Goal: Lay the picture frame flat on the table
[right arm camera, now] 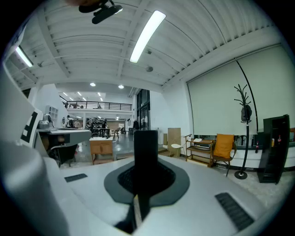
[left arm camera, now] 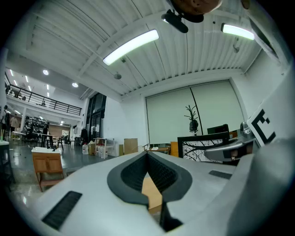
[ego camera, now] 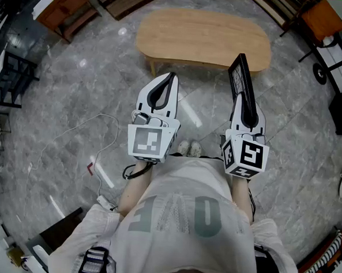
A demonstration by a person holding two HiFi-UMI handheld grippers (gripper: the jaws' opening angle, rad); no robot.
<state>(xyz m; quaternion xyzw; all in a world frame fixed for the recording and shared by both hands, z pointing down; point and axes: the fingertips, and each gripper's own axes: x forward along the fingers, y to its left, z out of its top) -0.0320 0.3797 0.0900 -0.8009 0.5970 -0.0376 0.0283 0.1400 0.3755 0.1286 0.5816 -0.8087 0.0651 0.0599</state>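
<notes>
- The person's pale shirt fills the bottom of the head view. Just ahead of it are the marker cubes on the two tools.
- The left tool has its tips together and grips nothing. Its own view shows only a sliver of tan wood through the hollow between the pads.
- The right tool is clamped on the near end of the picture frame, which is held on edge in the air, short of the bench.
- The right gripper view gives the frame only edge-on, as a dark upright bar. The left gripper view alone shows its face, a branch-pattern print.
- Only the head view shows the shoes, the grey stone floor and a white cable.
- Farthest off stands the oval wooden bench.
</notes>
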